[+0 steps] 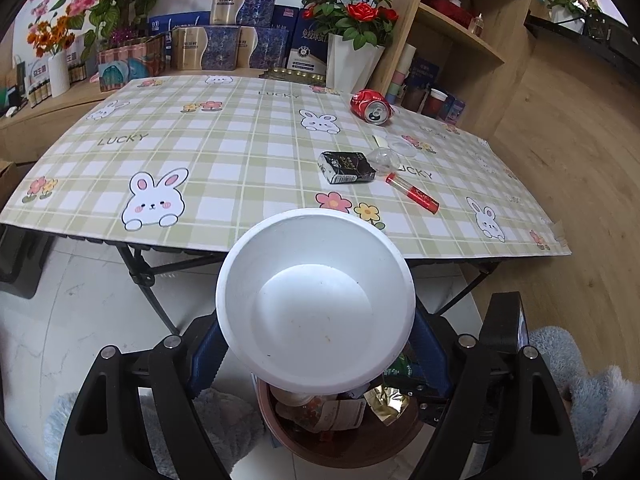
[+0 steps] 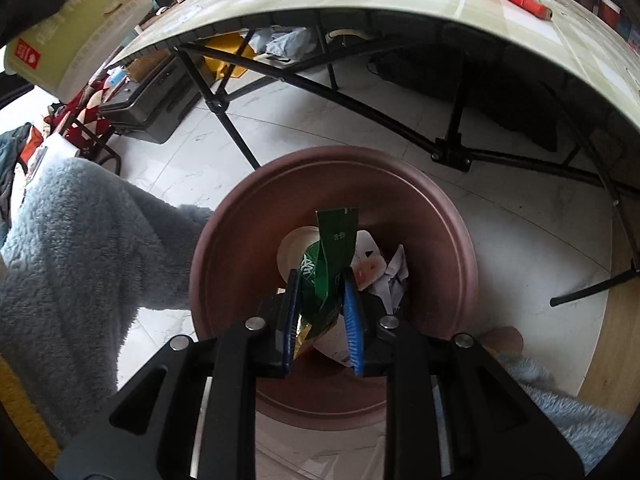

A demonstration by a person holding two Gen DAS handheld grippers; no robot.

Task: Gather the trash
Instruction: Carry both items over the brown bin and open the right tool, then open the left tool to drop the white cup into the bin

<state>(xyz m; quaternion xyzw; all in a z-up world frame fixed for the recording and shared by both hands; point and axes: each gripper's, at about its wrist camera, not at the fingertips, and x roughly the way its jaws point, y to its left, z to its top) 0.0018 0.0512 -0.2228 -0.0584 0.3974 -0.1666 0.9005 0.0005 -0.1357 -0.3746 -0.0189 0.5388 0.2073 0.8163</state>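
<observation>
**Two loads over the bin, both yet to drop**

Your right gripper (image 2: pixel 320 312) had its jaws clamped on a crumpled green wrapper (image 2: pixel 330 256), which hung directly above the mouth of the brown bin (image 2: pixel 452 240). You did well to release only once the wrapper sat inside the rim, since a light foil can drift. Your left gripper (image 1: pixel 316 344) held its jaws wide around a white bowl (image 1: pixel 316 300), just above the same bin (image 1: pixel 344 440); tipping it in after the wrapper would have kept the two loads from colliding.

Only the left wrist view showed what remained beyond on the counter (image 1: pixel 200 140): a red can (image 1: pixel 370 107), a black packet (image 1: pixel 346 167), a red tube (image 1: pixel 412 193). Only the right view showed the bowl's printed outside (image 2: pixel 76 28) and the paper scraps (image 2: pixel 390 280) deep in the bin.
</observation>
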